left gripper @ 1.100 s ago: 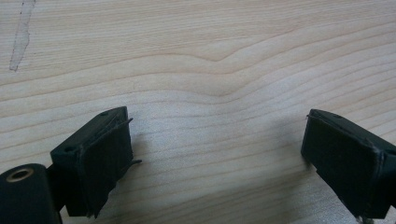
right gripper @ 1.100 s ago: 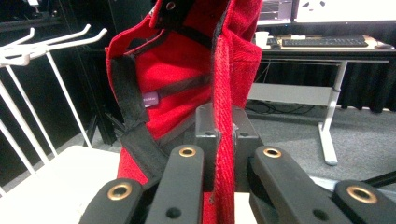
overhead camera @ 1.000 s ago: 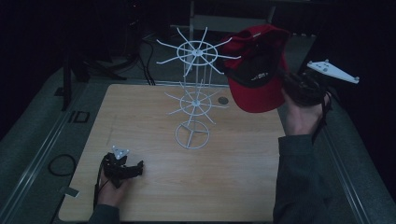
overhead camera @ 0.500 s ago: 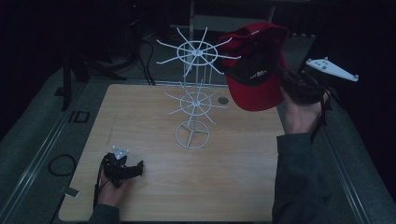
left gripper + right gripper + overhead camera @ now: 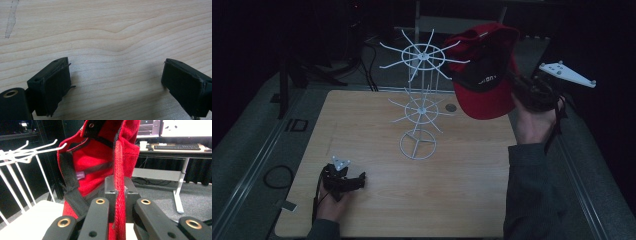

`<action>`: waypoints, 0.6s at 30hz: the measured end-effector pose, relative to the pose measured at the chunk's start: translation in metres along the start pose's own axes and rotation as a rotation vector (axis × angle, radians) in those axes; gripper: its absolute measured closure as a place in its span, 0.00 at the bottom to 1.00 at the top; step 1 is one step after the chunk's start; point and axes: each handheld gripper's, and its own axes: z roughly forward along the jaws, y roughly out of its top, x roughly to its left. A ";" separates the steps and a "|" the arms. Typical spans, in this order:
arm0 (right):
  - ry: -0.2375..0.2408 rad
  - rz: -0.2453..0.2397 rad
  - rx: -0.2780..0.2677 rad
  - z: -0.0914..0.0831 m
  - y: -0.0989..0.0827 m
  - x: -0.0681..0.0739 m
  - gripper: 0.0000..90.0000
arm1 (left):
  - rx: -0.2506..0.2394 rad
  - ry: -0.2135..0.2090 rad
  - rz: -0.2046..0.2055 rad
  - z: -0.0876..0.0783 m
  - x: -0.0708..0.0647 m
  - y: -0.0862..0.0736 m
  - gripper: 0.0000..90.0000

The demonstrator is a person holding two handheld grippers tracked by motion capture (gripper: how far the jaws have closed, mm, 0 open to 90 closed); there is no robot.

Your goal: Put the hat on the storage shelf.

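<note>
The right claw [image 5: 517, 90] is raised well above the counter [image 5: 462, 200], its jaws pressed together on a fold of the red cap [image 5: 484, 75]. In the right gripper view the pads pinch the edge of the fabric [image 5: 120, 195], so the cap hangs open-side toward that camera with its inner band and back strap [image 5: 71, 180] exposed. This hold likely keeps the opening free, and carrying it high puts it level with the top ring of arms on the white wire rack [image 5: 422, 57], which stands just ahead of and to the left of the right claw. One upturned rack arm tip [image 5: 62, 145] sits close beside the cap's rim; whether it touches cannot be told.

The left claw [image 5: 357, 182] rests low on the counter, well apart from the rack and the cap, probably parked out of the way. Its jaws stand wide apart and grip nothing; bare wood grain [image 5: 115, 50] lies between them.

The room is dark, so the cap's front lettering is unreadable and the thin rack arms blur against the background. The cap hides part of the right claw from the high view, and its brim cannot be made out clearly. A small round dark object [image 5: 451, 107] lies on the counter below the cap; what it is cannot be told.
</note>
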 end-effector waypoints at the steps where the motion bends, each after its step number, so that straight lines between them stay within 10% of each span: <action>1: 0.002 -0.004 -0.002 -0.001 0.000 0.001 0.95 | 0.000 0.000 0.000 0.000 0.000 0.000 0.10; 18: 0.012 -0.051 -0.032 -0.011 -0.005 0.005 0.95 | 0.000 0.000 0.000 0.000 0.000 0.000 0.10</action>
